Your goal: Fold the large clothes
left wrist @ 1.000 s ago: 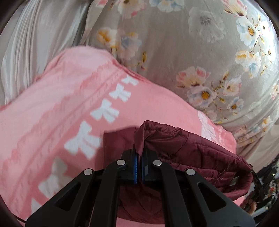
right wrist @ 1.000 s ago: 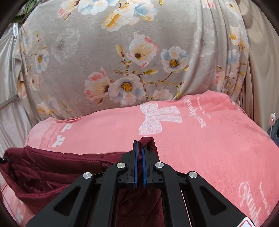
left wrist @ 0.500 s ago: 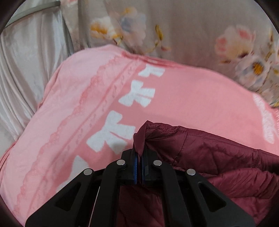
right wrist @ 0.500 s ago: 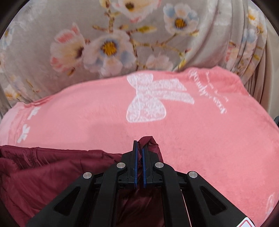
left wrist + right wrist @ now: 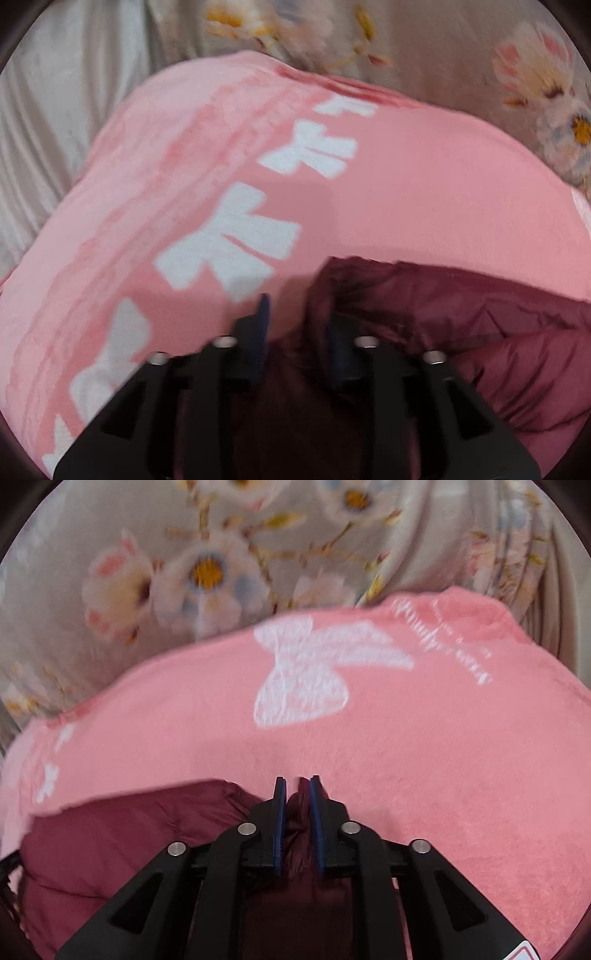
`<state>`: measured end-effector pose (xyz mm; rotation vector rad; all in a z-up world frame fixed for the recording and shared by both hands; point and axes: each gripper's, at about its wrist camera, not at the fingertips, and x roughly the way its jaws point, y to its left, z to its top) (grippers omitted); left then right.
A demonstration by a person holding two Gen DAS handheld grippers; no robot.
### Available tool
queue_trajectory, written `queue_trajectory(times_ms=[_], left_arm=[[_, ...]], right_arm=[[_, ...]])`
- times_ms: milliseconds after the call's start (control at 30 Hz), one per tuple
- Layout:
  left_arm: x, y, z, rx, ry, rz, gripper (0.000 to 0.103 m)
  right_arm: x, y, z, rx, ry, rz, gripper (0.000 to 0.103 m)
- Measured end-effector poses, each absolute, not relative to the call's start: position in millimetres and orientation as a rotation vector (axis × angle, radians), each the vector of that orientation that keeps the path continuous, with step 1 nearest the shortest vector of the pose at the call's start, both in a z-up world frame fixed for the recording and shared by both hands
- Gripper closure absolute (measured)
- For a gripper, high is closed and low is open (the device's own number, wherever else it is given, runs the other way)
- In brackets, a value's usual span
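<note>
Both tongs, left (image 5: 297, 325) and right (image 5: 297, 812), have just spread apart, releasing the maroon quilted jacket (image 5: 122, 834) onto the pink bow-printed blanket (image 5: 443, 757), so this fold looks laid down.

Left tongs (image 5: 295, 325) spread apart over maroon jacket (image 5: 461, 325)
Jacket edge lies between the jaws on the pink blanket (image 5: 424, 192), blurred

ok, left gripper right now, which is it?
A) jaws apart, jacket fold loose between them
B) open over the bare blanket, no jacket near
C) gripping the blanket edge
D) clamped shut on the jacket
A: the left gripper has a wide gap between its blue pads, and the maroon jacket edge sits against one finger, not pinched, over the pink blanket.
</note>
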<state>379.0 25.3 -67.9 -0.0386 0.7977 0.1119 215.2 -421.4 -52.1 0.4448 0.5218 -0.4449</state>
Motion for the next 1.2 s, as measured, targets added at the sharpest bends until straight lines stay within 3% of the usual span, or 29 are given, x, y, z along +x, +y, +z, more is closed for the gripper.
queue_trajectory(times_ms=[67, 233, 367, 533, 800, 1200], left_arm=[[356.9, 44.0, -43.4, -0.065, 0.708, 0.113, 0.054], [309.8, 50.1, 8.6, -0.057, 0.626, 0.072, 0.054], [279.6, 0.8, 28.2, -0.012, 0.612, -0.056, 0.054], [283.8, -54.9, 0.8, 0.036, 0.690, -0.111, 0.054], [314.4, -74.3, -67.6, 0.037, 0.809, -0.060, 0.052], [309.8, -80.5, -82.3, 0.076, 0.764, -0.011, 0.050]], right_arm=[[184.2, -422.3, -28.9, 0.465, 0.414, -0.441, 0.076], [151.7, -370.7, 11.2, 0.364, 0.356, -0.325, 0.077], [167.8, -297.2, 11.8, 0.268, 0.433, -0.166, 0.086], [208.8, -245.7, -7.4, 0.183, 0.544, -0.117, 0.091], [251.3, -265.3, -49.1, 0.273, 0.682, -0.130, 0.093], [265.2, -254.3, -67.7, 0.197, 0.741, -0.168, 0.094]])
